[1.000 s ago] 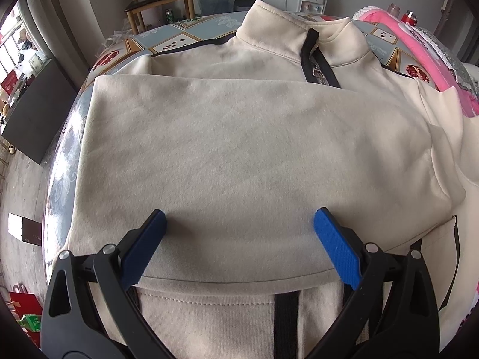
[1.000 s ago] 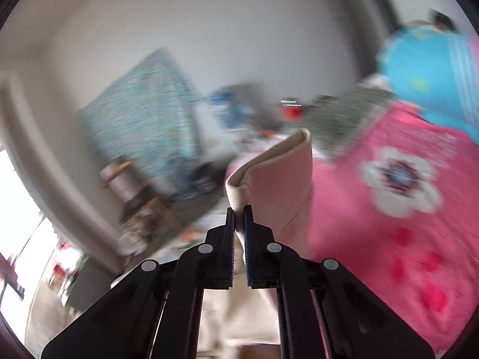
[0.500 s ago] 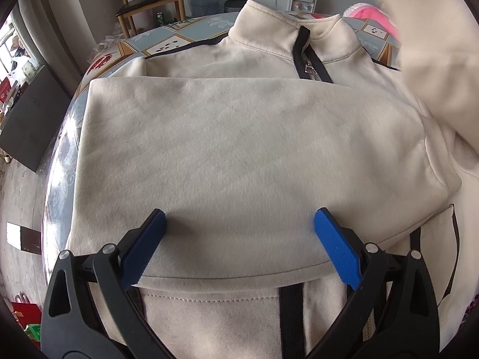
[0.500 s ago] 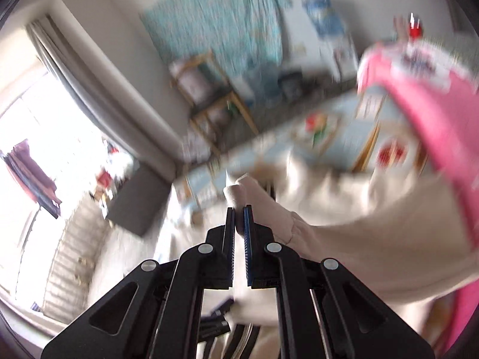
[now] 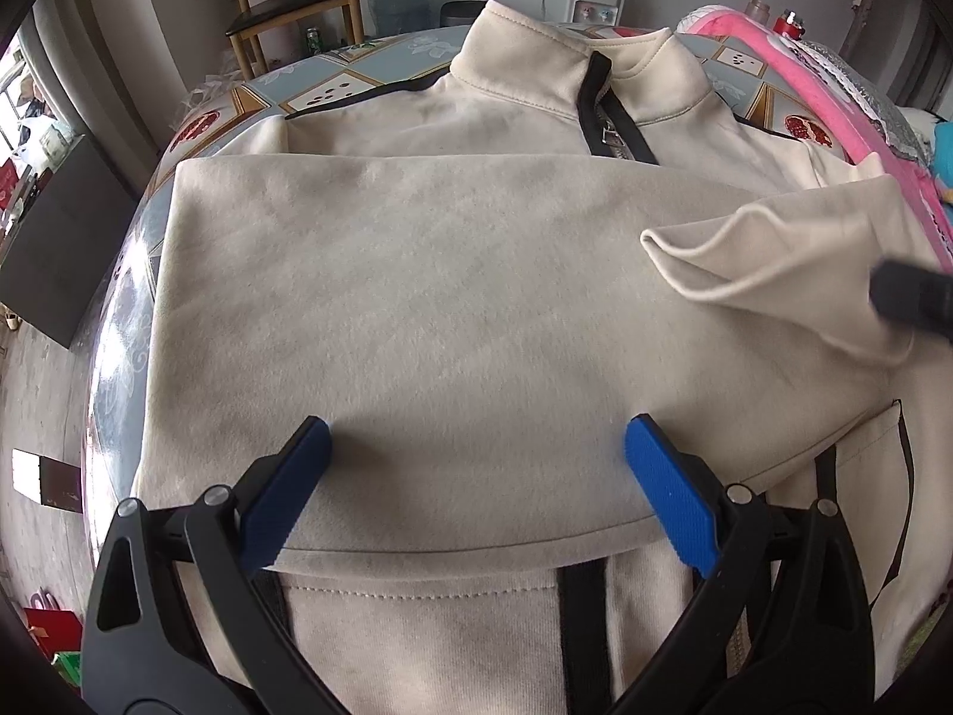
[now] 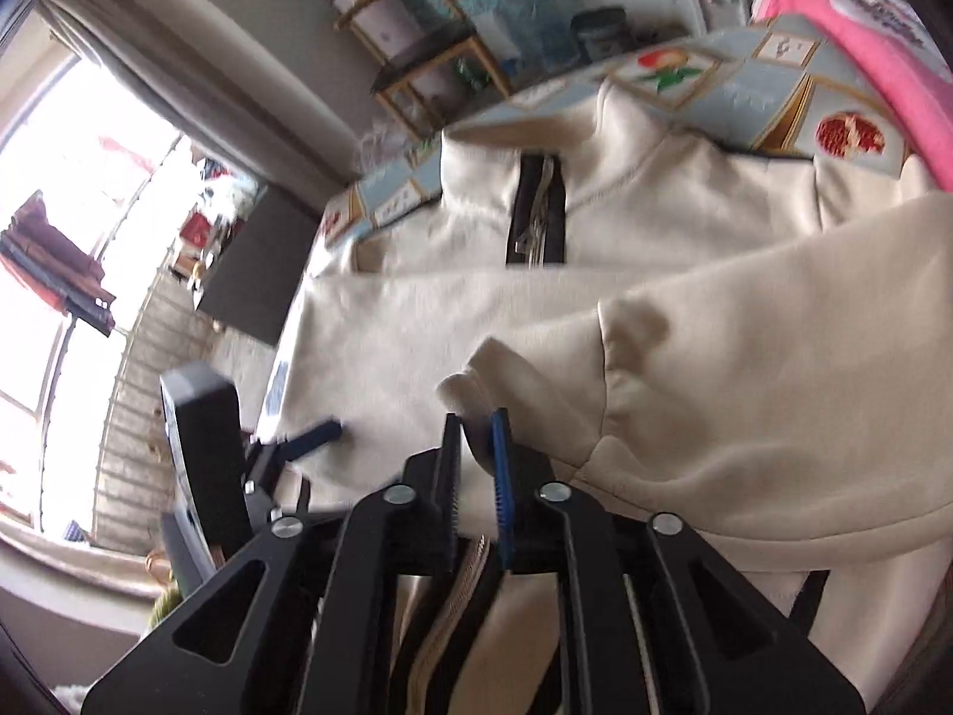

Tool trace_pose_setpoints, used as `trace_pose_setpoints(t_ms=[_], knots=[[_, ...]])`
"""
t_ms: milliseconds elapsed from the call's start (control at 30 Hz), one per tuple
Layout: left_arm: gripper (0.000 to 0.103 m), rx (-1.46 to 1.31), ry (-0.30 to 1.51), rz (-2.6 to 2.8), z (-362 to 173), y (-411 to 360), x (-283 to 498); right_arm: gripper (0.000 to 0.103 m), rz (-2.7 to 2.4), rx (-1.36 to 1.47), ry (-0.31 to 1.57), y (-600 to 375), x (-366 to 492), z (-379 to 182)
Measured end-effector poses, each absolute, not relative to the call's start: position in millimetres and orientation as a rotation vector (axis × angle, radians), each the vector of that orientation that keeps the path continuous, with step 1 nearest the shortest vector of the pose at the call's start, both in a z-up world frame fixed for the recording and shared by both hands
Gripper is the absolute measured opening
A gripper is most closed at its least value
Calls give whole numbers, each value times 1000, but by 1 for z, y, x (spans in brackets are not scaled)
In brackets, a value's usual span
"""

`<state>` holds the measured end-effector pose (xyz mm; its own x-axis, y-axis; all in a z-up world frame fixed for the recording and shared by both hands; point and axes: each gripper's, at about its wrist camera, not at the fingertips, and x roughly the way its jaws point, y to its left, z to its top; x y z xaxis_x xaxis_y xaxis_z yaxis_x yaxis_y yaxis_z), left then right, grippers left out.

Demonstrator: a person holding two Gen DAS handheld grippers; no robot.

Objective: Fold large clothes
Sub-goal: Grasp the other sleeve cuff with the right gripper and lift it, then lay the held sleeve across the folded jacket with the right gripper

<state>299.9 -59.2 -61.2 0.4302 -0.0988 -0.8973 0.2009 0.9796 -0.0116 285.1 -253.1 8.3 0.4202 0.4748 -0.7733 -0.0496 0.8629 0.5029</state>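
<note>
The left wrist view shows the whole cream jacket [image 5: 452,310] spread on the patterned table [image 5: 333,83], one sleeve already folded flat across the chest, and only a dark blurred edge of the right gripper at the far right. The right wrist view shows the right gripper [image 6: 475,465] close up, pointing steeply down over the jacket's other sleeve cuff [image 6: 476,375]. Its jaws have just been opening and stand narrowly apart, with the cuff between them; I can't tell whether the pads grip it. The left gripper [image 5: 473,488] tilts down with jaws wide, its fingertips [image 5: 310,435] resting on the folded sleeve.
</note>
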Motion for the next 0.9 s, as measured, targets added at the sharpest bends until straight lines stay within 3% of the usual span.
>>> trace_pose_setpoints(t_ms=[67, 100, 300, 533, 767, 900], knots=[[96, 103, 1109, -188, -61, -59, 300, 47, 363, 449, 1118, -257, 277, 6], [96, 104, 1109, -189, -61, -59, 300, 49, 371, 458, 1114, -261, 272, 9], [96, 108, 1114, -194, -61, -60, 299, 50, 330, 477, 1044, -284, 255, 17], [96, 111, 1118, -191, -60, -60, 300, 45, 206, 350, 1131, -281, 266, -41], [96, 77, 948, -262, -15, -53, 279, 45, 212, 311, 1069, -282, 238, -17], [96, 78, 940, -370, -1, -70, 277, 45, 202, 311, 1067, -291, 212, -13]])
